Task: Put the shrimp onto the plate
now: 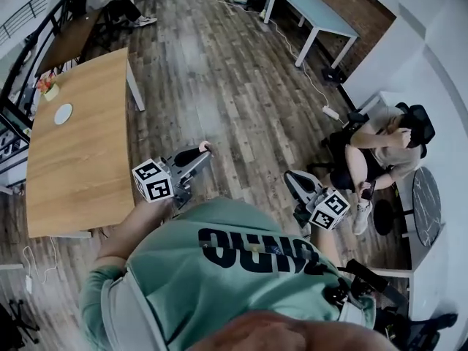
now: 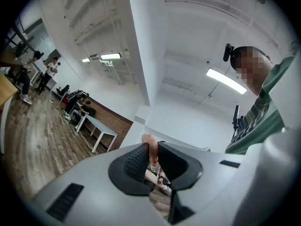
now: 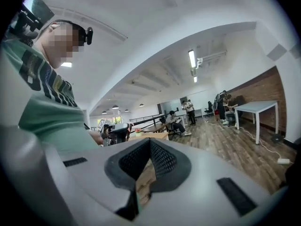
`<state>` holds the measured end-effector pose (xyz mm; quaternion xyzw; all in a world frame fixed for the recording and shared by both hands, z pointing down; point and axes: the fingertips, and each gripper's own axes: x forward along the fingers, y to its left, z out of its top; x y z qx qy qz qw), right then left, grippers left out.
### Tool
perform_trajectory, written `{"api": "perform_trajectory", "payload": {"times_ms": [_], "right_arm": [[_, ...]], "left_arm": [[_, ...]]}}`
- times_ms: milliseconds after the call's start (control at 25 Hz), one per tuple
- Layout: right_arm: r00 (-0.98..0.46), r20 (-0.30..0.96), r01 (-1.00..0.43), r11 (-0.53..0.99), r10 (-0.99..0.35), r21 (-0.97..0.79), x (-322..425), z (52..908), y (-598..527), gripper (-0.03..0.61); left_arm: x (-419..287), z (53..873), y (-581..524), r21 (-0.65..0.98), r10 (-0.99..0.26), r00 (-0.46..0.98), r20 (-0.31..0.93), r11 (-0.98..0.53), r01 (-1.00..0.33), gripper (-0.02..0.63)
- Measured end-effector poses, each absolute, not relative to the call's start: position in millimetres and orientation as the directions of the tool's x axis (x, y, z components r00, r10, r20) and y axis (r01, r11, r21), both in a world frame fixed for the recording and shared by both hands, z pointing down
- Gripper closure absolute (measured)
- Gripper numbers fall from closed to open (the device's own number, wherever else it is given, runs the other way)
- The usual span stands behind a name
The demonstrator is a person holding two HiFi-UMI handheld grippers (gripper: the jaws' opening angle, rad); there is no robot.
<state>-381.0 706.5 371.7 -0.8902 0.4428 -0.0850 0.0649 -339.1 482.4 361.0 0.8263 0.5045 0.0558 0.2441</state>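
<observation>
Carrying step, as judged: the left gripper, its jaws closed partway on the one pink shrimp that stands out past their tips, is held in the air just ahead of the person's chest. Beside it, the right gripper has its jaws brought together at the tips on nothing. Farther off to the left stands one wooden table bearing the one white plate near its far end, well apart from the shrimp. The next move calls for bringing the left gripper over that plate, lowering it and parting the jaws. Count: two grippers, one shrimp, one plate.
</observation>
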Motion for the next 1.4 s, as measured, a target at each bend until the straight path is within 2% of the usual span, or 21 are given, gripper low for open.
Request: {"api": "perform_trajectory", "payload": {"times_ms": [280, 520, 880, 1080, 1400], "right_arm": [[0.564, 0.084, -0.786, -0.565, -0.821, -0.249, -335.4, 392.5, 732.5, 0.572], [0.543, 0.095, -0.799, -0.547, -0.835, -0.249, -294.0, 412.5, 715.3, 0.572], [0.558, 0.134, -0.794, -0.574, -0.819, -0.200, -183.6, 376.7, 637.0, 0.572], [0.551, 0.110, -0.809, -0.562, -0.827, -0.173, -110.0, 360.3, 574.3, 0.572], [0.456, 0.141, -0.865, -0.475, -0.879, -0.163, -29.8, 364.7, 466.7, 0.572]], "left_arm": [[-302.3, 365.8, 494.6, 0.462, 0.836, 0.538, -0.109, -0.436, 0.772, 0.554], [-268.9, 387.5, 485.5, 0.460, 0.837, 0.536, -0.111, -0.435, 0.774, 0.554], [-153.9, 376.0, 416.0, 0.465, 0.851, 0.508, -0.132, -0.400, 0.790, 0.554], [-88.9, 362.8, 346.7, 0.418, 0.839, 0.525, -0.143, -0.429, 0.800, 0.554], [-26.3, 366.1, 247.4, 0.422, 0.789, 0.596, -0.152, -0.493, 0.761, 0.554]]}}
